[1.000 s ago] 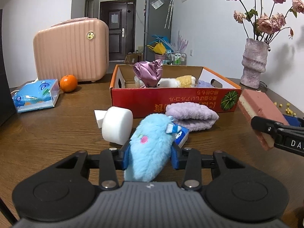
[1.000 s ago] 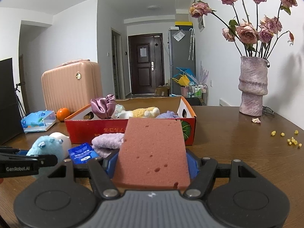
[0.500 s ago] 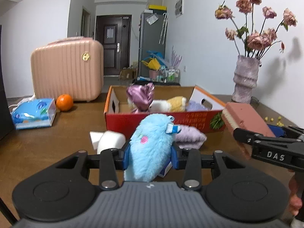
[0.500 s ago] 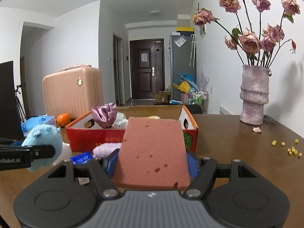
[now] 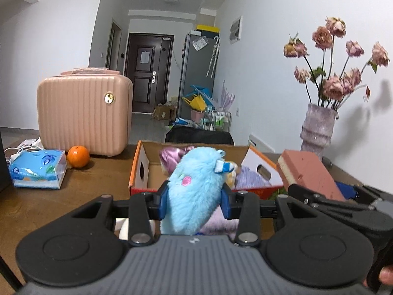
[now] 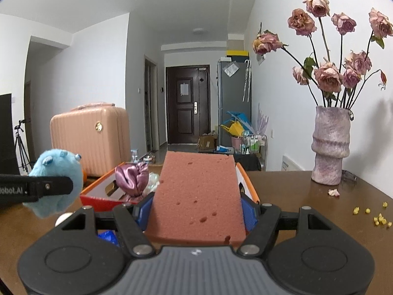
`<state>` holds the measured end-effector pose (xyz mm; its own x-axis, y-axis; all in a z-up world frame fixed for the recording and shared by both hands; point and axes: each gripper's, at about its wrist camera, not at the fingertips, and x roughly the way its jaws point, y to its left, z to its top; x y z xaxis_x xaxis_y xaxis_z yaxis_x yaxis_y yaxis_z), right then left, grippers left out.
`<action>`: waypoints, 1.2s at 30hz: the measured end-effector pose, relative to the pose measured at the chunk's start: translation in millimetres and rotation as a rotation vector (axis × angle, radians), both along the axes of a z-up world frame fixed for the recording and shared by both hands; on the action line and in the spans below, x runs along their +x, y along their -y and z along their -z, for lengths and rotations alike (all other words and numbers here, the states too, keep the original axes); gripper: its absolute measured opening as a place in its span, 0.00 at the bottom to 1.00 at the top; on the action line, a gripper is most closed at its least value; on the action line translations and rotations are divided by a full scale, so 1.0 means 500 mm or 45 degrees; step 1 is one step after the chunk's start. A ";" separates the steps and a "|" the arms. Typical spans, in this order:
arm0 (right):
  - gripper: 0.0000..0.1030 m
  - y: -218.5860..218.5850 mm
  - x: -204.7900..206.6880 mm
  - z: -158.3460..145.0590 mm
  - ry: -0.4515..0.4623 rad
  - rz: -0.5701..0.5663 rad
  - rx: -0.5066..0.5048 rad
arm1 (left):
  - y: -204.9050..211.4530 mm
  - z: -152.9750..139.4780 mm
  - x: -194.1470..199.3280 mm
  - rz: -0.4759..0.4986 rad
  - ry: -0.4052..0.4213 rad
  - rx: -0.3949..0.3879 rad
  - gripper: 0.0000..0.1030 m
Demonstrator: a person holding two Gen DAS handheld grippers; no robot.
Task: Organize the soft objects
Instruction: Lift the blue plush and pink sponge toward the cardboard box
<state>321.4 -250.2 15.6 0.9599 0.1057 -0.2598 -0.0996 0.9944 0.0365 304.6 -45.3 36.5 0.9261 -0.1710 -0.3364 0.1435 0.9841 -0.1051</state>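
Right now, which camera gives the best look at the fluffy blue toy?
The left wrist view: the blue plush toy fills the centre, clamped in the left gripper. The right wrist view shows it small at the left edge, partly behind a gripper finger.

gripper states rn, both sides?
Left gripper: shut on the blue plush toy.
Right gripper: shut on the pink sponge.

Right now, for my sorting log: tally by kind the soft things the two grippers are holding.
Blue plush toy: 1, in the left gripper
Pink sponge: 1, in the right gripper
Total: 2
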 end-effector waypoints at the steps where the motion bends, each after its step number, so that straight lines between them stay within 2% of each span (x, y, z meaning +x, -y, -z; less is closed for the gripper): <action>1: 0.67 -0.001 0.005 -0.001 0.005 0.003 -0.001 | 0.000 -0.005 0.006 -0.003 0.006 -0.007 0.39; 14: 0.67 -0.008 0.093 0.002 0.063 0.042 0.008 | -0.004 -0.017 0.094 -0.030 0.010 -0.052 0.39; 36: 0.67 -0.004 0.220 0.017 0.070 0.027 -0.005 | -0.006 -0.014 0.253 -0.074 -0.006 -0.077 0.39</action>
<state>431.3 -248.0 6.9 0.9746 0.0843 -0.2073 -0.0803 0.9964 0.0275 431.3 -42.4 43.3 0.9335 -0.1371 -0.3314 0.0858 0.9826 -0.1648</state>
